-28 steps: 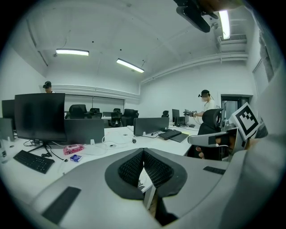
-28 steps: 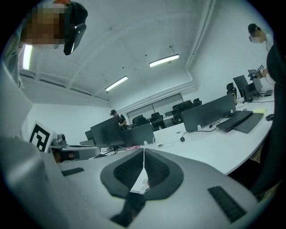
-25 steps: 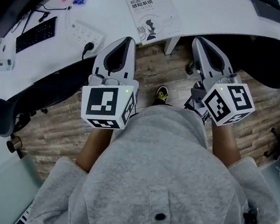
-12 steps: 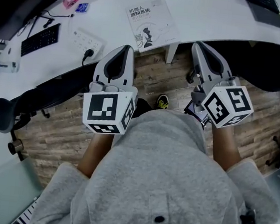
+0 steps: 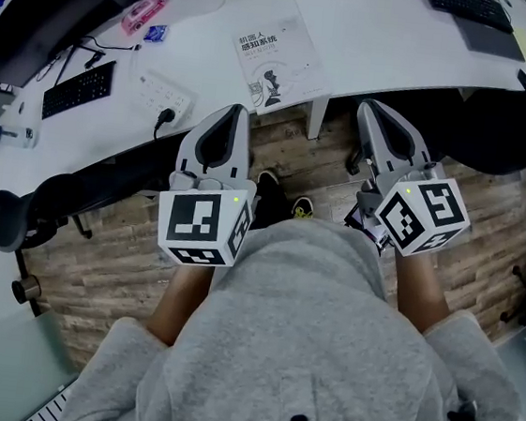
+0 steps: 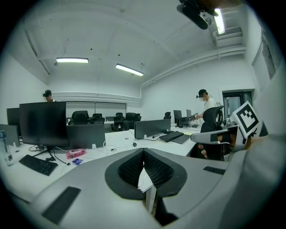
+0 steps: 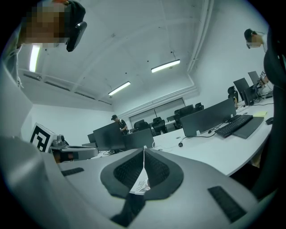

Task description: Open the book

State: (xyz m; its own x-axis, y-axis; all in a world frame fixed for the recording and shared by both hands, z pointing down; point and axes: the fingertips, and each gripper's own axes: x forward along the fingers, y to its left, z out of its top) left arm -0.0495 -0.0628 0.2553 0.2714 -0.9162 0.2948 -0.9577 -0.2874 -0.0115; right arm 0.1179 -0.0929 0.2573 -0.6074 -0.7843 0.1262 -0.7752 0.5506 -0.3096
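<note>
- An open office with rows of desks and monitors is seen in the background. Other persons stand there, well apart, and no trouble is expected from them.
- The white curved tabletop carries the task's thing. Its near edge lies between the grippers and the book, so an approach made too low could be stopped by that edge.
- The book lies closed and flat, cover up, near the front edge of the tabletop. Because it is so near the edge, it could be turned askew or slid off to the wooden floor if the cover is pried while the book is not held down.
- The left gripper and the right gripper are held over the floor, short of the tabletop and apart from the book. Nothing is touched by them.
- The jaws of both grippers are pressed together, with nothing between them. With the jaws in this state the cover cannot be pinched, only nudged. If a tip is slid in too deep, several pages could be lifted with the cover, or a corner could be bent.
- A power strip with a plugged cable and a keyboard lie to the left of the book. They could be struck if the left gripper is swung wide.
</note>
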